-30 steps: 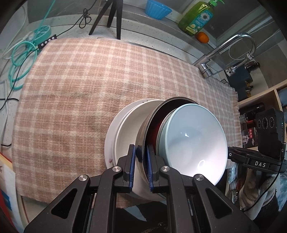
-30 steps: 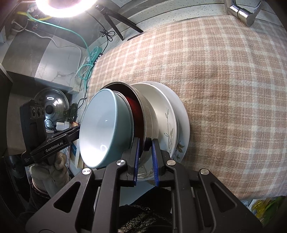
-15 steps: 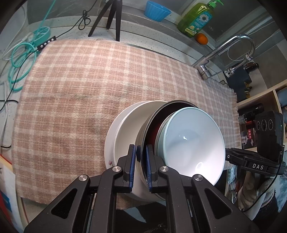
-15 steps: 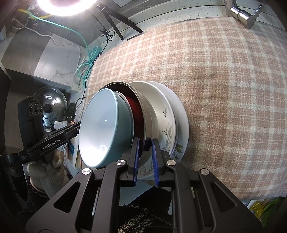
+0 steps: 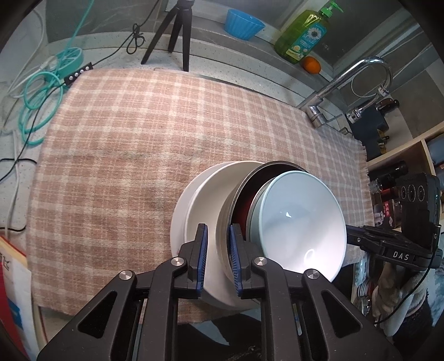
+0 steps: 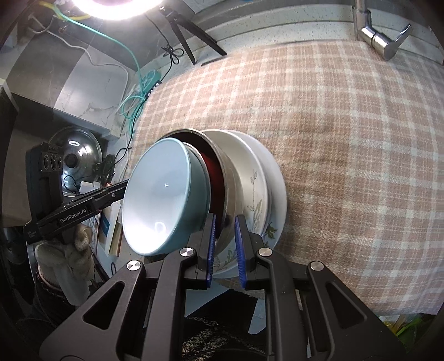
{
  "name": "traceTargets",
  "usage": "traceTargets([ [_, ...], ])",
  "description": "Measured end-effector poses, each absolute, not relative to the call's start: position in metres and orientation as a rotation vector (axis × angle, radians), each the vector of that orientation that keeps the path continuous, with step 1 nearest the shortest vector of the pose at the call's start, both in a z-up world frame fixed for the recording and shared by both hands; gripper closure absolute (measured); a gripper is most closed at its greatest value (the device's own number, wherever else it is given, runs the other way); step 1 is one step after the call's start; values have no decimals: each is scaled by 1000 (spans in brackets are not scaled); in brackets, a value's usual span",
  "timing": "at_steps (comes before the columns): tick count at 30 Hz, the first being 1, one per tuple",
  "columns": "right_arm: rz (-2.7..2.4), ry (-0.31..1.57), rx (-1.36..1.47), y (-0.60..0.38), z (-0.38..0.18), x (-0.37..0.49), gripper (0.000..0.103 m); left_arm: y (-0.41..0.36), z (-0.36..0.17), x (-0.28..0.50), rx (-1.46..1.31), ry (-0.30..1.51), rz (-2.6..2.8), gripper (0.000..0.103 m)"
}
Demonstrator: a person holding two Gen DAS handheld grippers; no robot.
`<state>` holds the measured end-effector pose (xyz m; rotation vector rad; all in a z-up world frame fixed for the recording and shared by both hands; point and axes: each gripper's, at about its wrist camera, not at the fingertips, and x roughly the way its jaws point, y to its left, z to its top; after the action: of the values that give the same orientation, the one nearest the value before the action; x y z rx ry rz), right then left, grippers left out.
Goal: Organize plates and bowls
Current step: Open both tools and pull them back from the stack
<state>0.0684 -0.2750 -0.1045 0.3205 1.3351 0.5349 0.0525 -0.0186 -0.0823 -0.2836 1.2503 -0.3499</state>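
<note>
A nested stack stands on the checked cloth (image 5: 133, 144): a pale blue bowl (image 5: 299, 222) on top, a red bowl (image 5: 242, 211) under it, a steel bowl (image 5: 222, 222), then white plates (image 5: 188, 211). My left gripper (image 5: 217, 250) has its jaws on either side of the steel bowl's rim, a gap showing at the left pad. In the right wrist view my right gripper (image 6: 224, 244) straddles the steel bowl's (image 6: 231, 205) rim at the opposite side, beside the blue bowl (image 6: 161, 194) and the leaf-patterned plate (image 6: 258, 194).
A faucet (image 5: 358, 83) stands at the cloth's far right. A tripod (image 5: 177, 30), blue ribbed bowl (image 5: 243, 23), soap bottle (image 5: 305, 33) and orange (image 5: 311, 65) line the back ledge. Teal cable (image 5: 38, 105) lies at left. Shelves (image 5: 402, 166) are at right.
Both grippers' jaws have widened slightly around the steel bowl's rim. The stack has stayed at the near edge of the cloth.
</note>
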Motion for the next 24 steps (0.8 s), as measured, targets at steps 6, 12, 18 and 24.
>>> traceTargets([
  [6, 513, 1272, 342, -294, -90, 68, 36, -9, -75, 52, -315, 1222, -327, 55],
  [12, 486, 1225, 348, -314, -82, 63, 32, 3, -69, 45, -364, 1184, -299, 51],
  [18, 438, 1116, 283, -325, -65, 48, 32, 6, -55, 23, -343, 1089, -236, 51],
  [24, 413, 993, 149, -321, -40, 30, 29, -7, -33, -3, -236, 986, -181, 51],
])
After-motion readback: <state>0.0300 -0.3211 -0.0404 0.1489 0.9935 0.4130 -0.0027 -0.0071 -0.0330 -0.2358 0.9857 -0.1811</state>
